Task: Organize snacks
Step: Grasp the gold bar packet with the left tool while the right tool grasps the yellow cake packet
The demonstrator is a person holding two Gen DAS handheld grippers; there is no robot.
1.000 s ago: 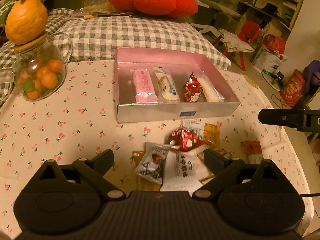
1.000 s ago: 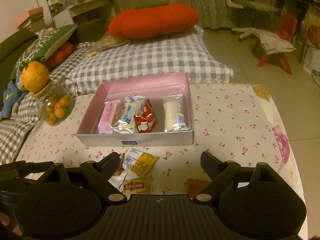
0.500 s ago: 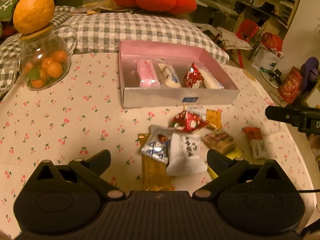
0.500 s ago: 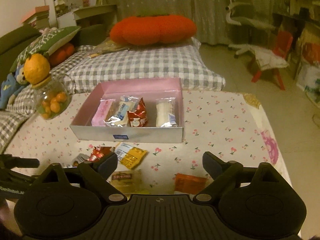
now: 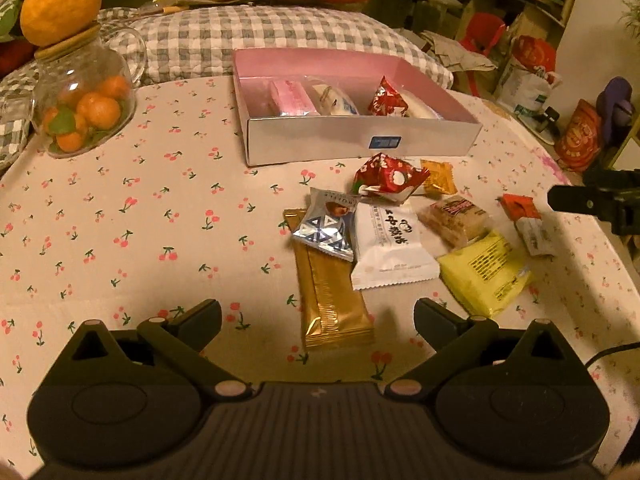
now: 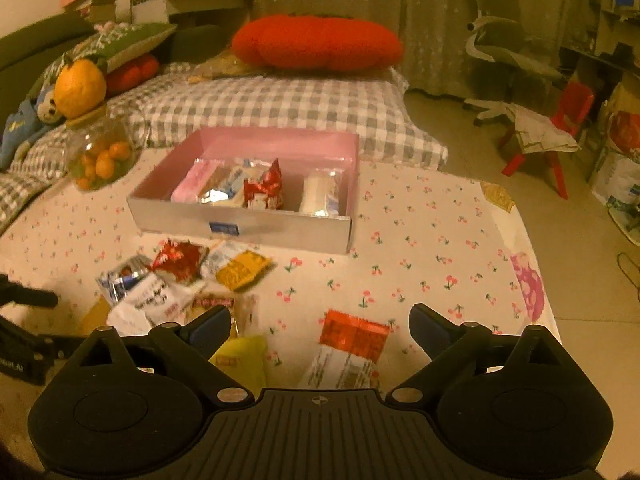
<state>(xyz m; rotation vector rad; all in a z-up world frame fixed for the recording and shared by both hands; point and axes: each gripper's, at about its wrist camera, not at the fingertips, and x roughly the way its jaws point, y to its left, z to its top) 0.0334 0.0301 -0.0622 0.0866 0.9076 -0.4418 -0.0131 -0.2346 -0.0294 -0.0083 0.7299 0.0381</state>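
Snacks lie in a loose bunch on the cherry cloth (image 5: 120, 208), just past the tips of both tools. The left gripper (image 5: 316, 316) has its jaws wide apart, with nothing pressed between them. They have just been opening. Right between its tips lies the near end of a gold bar (image 5: 332, 300). Just past that are a silver pack (image 5: 326, 228) and a white pack (image 5: 390, 248), side by side and touching. A red pack (image 5: 388, 176) sits on the far end of the white one. To the right of the tips lies a yellow pack (image 5: 486, 272), with a clear cake pack (image 5: 454, 220) behind it. Farther right is an orange-and-white pack (image 5: 526, 224).

The right gripper (image 6: 320, 328) also has its jaws apart, and they have just been opening too. The orange-and-white pack (image 6: 348, 348) lies between its tips, but the tips do not press on it. The yellow pack (image 6: 244, 356) is by its left tip, and the rest of the bunch is off to the left.

Straight ahead of both tools, past the bunch, sits the box (image 5: 360, 146). It is pink inside and silver outside. Four snacks are in it in a row: a pink one, a white one, a red one and another white one. Far off to the left stands a glass jar (image 5: 80, 100) of little oranges, with a big orange fruit (image 5: 60, 0) on its lid.
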